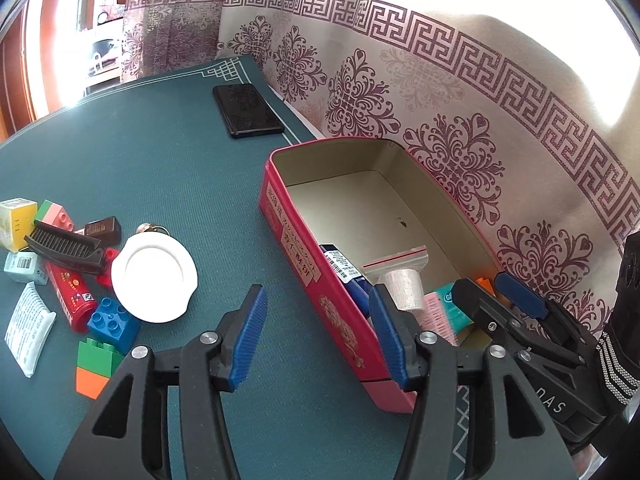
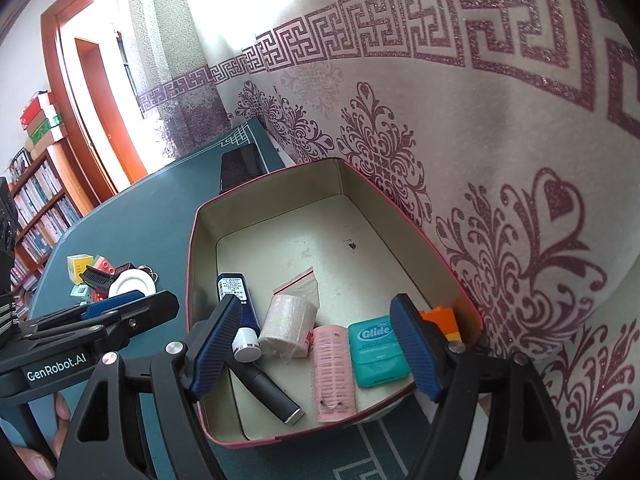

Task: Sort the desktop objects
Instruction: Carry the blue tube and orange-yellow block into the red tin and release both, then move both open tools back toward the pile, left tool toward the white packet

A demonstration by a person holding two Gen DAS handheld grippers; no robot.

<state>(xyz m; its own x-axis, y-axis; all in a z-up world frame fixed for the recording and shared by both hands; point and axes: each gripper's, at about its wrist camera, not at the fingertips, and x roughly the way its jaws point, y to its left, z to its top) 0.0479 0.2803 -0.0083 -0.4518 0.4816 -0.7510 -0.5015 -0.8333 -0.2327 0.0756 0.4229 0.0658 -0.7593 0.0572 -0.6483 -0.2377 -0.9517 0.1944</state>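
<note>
- Step in hand, as I judge it: between placements. Both tools are empty above or beside the red tin (image 1: 320, 280), so the next pick comes from the loose pile.
- Left gripper (image 1: 318, 334): jaws apart, nothing between the pads. It straddles the tin's near long wall, one pad over the green mat (image 1: 160, 152), the other over the tin's interior.
- Right gripper (image 2: 316, 348): jaws wide apart, holding nothing, hanging over the near end of the tin.
- Tin stands against the patterned wall, lid off. Inside, at the near end: blue box (image 2: 234, 292), white-capped bottle (image 2: 247, 345), black stick (image 2: 268, 390), bagged white roll (image 2: 288, 320), pink roller (image 2: 334, 372), floss case (image 2: 376, 350), orange brick (image 2: 438, 316). The far half is bare.
- Unsorted, on the mat left of the tin: white disc (image 1: 154, 280), comb (image 1: 64, 246), red tube (image 1: 72, 296), blue brick (image 1: 112, 322), green-and-orange brick (image 1: 96, 364), white sachet (image 1: 30, 328), yellow box (image 1: 16, 220). They lie crowded, several touching.
- Dark phone (image 1: 248, 110) lies apart, farther along the mat.
- Next move likely calls for the left gripper to swing away from the tin toward the pile. The disc or blue brick lies nearest.
- Risk: the disc is broad and flat, so an edge grip looks needed; neighbours may get nudged.
</note>
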